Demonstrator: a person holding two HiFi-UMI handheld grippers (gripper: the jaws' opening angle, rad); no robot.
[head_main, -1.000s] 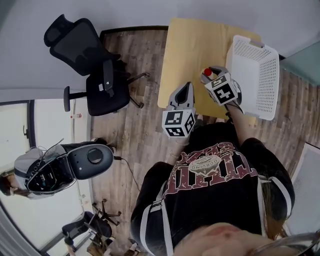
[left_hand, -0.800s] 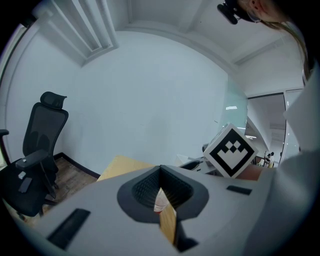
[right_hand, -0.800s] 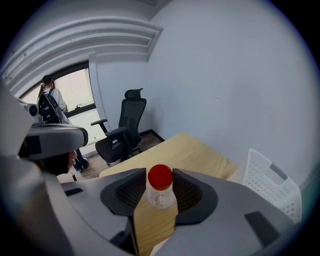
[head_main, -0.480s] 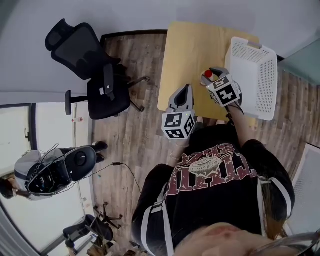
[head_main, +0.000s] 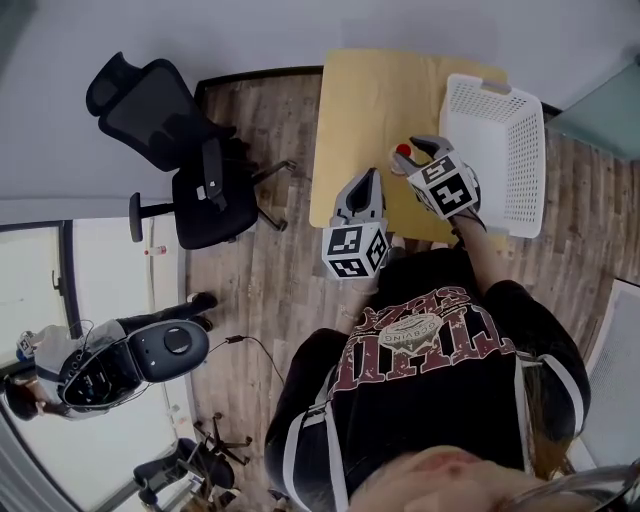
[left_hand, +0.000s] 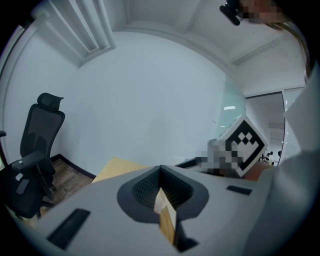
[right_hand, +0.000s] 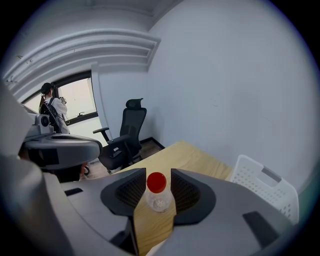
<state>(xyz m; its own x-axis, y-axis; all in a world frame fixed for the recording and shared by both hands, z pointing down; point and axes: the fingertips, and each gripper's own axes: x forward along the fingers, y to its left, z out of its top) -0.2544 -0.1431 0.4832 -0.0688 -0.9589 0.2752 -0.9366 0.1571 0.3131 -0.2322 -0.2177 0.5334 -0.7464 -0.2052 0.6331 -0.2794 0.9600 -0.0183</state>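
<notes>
In the right gripper view a small clear bottle (right_hand: 158, 198) with a red cap sits upright between my right gripper's (right_hand: 157, 188) pads, held above the light wooden table (right_hand: 192, 156). The head view shows the same right gripper (head_main: 414, 150) over the table (head_main: 362, 100), red-capped bottle (head_main: 403, 152) in it, just left of the white basket (head_main: 522, 150). My left gripper (head_main: 368, 177) hovers at the table's near edge, beside the right one. Its jaws (left_hand: 160, 186) are together with only a thin slit between them and nothing in it. The right gripper's marker cube (left_hand: 248, 145) shows to its right.
The white perforated basket (right_hand: 261, 183) stands on the table's right end. A black office chair (head_main: 190, 150) is on the plank floor left of the table. A grey rounded machine (head_main: 140, 348) and a person (head_main: 20, 372) are by the window at lower left.
The right gripper with the bottle has shifted slightly to the left over the table. The left gripper has hardly moved. The person and machine at lower left have shifted.
</notes>
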